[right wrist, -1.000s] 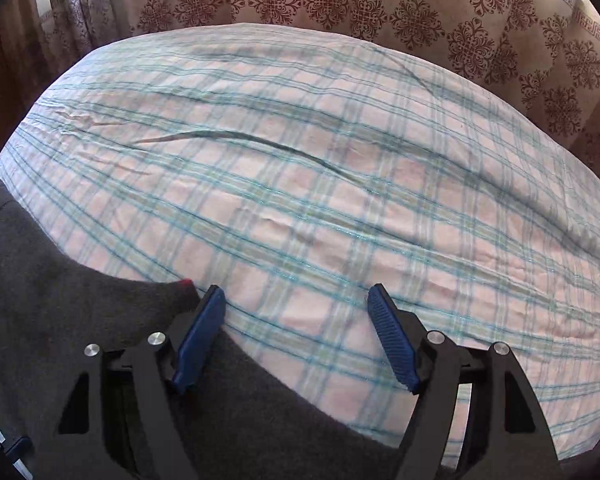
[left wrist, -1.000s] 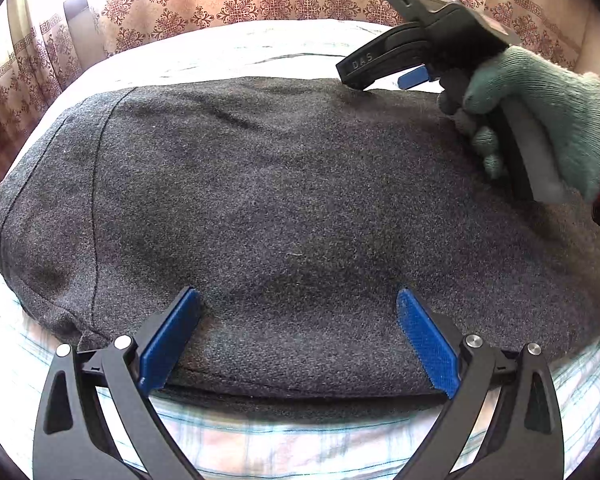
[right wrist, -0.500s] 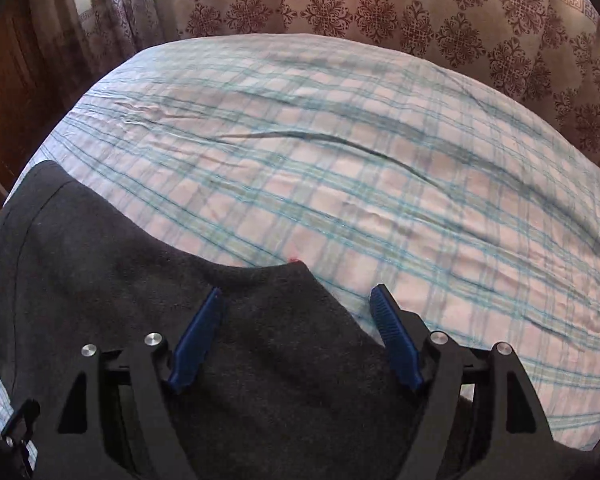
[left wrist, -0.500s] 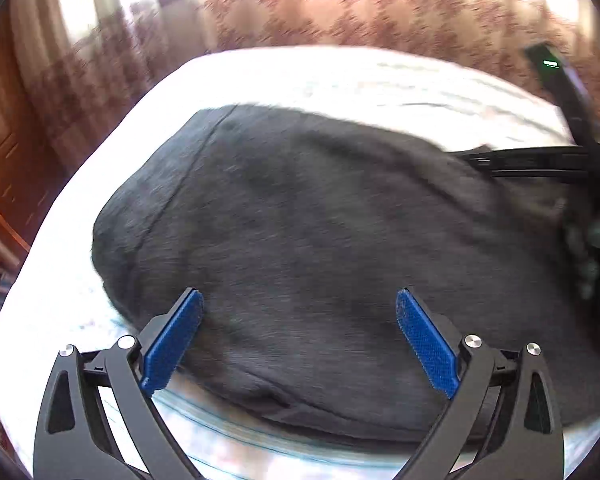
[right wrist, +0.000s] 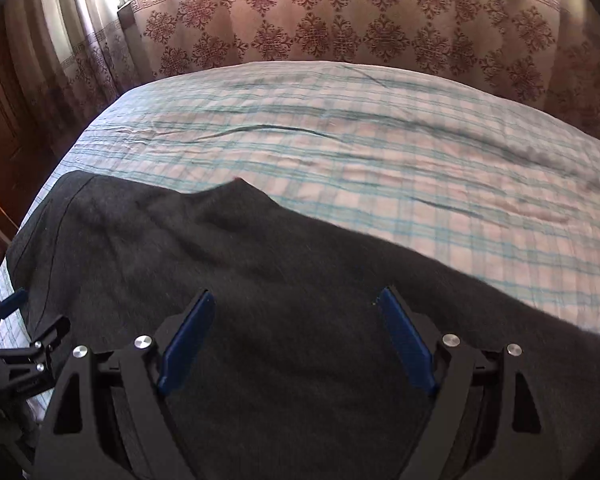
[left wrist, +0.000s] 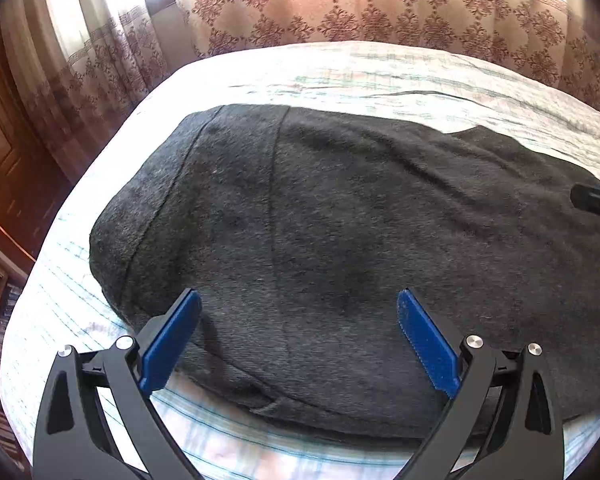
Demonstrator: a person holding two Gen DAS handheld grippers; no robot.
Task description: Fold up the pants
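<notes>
On the plaid bedsheet [right wrist: 420, 168] lie the dark grey pants [left wrist: 340, 240], flat, w/ a seamed band toward the sheet's left edge and a peaked corner on their far edge, toward the curtain [right wrist: 340, 28].

Left gripper [left wrist: 298, 340] hovers over the pants' near edge, jaws spread, nothing between the pads. Right gripper [right wrist: 296, 340] is over the pants' right part, jaws opening, no cloth pinched.

Step, my guess: between folds, both claws free. Next move prob. calls for picking one edge w/ both grippers and carrying it across evenly, no bunching.

Hard to tell: how many layers are stacked. Pants' right end is cut off by the frame. Near hem sits partly behind the fingers. Right view is a bit blurred.
</notes>
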